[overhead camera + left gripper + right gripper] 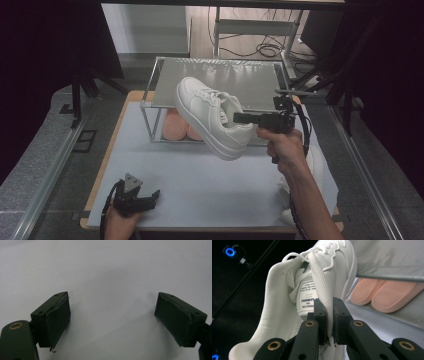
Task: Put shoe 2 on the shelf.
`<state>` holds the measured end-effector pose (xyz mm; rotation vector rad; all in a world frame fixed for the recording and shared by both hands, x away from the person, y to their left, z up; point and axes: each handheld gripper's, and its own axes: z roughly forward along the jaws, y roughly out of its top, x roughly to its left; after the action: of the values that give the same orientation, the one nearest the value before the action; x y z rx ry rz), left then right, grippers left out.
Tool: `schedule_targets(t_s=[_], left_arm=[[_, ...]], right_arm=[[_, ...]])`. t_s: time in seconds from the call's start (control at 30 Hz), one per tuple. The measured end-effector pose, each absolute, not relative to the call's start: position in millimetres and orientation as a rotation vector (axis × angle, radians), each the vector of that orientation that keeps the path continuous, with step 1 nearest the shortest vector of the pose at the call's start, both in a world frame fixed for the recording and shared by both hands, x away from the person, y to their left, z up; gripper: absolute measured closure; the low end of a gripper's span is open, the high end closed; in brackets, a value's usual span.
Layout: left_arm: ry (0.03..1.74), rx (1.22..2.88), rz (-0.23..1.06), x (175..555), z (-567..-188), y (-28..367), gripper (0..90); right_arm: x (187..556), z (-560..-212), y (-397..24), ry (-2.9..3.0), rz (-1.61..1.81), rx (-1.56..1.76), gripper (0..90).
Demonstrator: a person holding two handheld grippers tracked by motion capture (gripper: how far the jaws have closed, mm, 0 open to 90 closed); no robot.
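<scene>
Right tongs [330,322] are clamped on the collar of the white shoe [212,117], carrying it in the air just in front of the rack [165,75], toe toward the top shelf. Left tongs [112,320] rest spread wide and empty on the table [200,185]. Carry step, I reckon; next, lift clear of the shelf edge and set it flat above the pink shoes [177,126].

Pink insoles [176,126] partly hidden behind white sneaker [212,115], shelf [220,82] frame.
</scene>
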<state>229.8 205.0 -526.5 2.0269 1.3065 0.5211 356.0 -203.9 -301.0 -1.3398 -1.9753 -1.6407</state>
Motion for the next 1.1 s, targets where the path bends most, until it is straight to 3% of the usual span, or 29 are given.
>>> schedule_targets(t_s=[1.1], left_arm=[[1.306,2.025,0.527,229,-527,205,13.4]], right_arm=[[411,-318,-180,-1.798,-1.767,-1.840,81.7]])
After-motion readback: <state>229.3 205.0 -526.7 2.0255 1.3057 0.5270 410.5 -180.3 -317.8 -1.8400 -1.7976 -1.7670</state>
